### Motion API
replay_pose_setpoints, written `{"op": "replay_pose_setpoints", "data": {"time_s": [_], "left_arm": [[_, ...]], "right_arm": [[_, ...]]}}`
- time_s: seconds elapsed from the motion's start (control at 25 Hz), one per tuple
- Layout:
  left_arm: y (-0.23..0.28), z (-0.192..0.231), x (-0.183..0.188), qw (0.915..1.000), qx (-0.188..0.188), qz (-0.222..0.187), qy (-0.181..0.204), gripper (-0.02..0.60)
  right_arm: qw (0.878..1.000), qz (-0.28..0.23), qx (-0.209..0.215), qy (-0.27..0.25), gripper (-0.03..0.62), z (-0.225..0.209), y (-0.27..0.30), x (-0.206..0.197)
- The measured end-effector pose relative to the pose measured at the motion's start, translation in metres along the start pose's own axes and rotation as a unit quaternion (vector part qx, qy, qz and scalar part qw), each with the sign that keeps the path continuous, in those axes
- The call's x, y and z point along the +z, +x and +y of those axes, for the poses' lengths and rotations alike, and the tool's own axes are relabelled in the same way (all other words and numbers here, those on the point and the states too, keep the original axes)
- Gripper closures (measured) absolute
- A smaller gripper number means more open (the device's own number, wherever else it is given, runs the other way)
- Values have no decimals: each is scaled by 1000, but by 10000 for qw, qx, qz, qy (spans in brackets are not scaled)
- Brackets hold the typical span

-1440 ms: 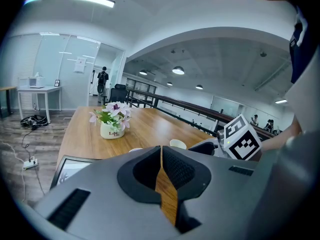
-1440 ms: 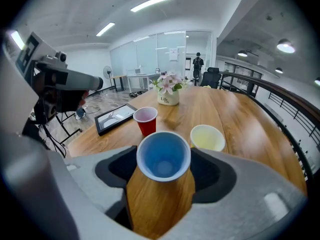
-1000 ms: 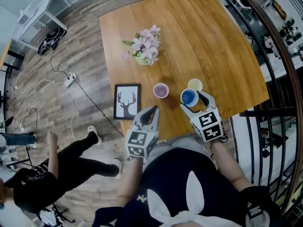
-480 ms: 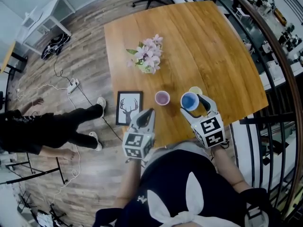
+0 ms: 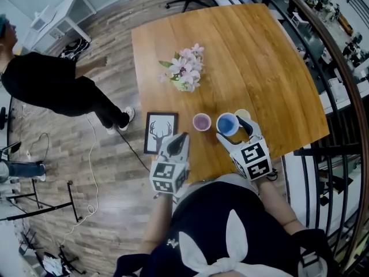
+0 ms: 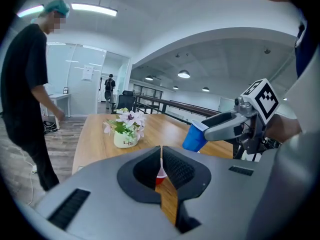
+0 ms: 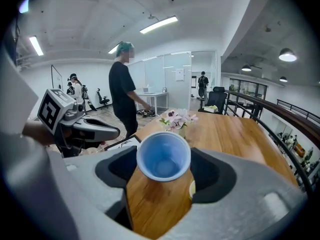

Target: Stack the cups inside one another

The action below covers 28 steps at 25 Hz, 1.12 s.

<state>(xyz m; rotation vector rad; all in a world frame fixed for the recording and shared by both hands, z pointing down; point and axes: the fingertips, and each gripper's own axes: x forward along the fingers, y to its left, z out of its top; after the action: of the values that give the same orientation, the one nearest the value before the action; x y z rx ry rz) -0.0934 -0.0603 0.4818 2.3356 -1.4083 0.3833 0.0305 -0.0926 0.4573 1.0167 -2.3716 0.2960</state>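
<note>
My right gripper is shut on a blue cup, which hangs upright a little above the wooden table; its open mouth fills the space between the jaws. A yellow cup stands on the table just behind it, mostly hidden. A pink-lined cup stands to the blue cup's left; its red side shows through the slit between my left jaws. My left gripper hovers at the table's near edge, shut and holding nothing.
A pot of pink flowers stands mid-table and a framed deer picture lies at the near left edge. A person in black stands on the floor to the left. A railing runs along the right.
My right gripper has lifted the blue cup a little and carried it left, closer to the pink-lined cup. The person in black has stood up and moved toward the table.
</note>
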Motion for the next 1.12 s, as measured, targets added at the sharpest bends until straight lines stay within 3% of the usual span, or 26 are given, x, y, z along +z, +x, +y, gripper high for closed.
{"op": "replay_pose_setpoints", "data": {"time_s": [0.6,1.12], "left_arm": [[11,27,-4,9997,128,56,-192,554],[26,41,-11,9993,129,176,-306,554]], "right_arm": [[9984,125,506,-231,264,21,55,18],[9953,378,860,-232,261,30,90,3]]}}
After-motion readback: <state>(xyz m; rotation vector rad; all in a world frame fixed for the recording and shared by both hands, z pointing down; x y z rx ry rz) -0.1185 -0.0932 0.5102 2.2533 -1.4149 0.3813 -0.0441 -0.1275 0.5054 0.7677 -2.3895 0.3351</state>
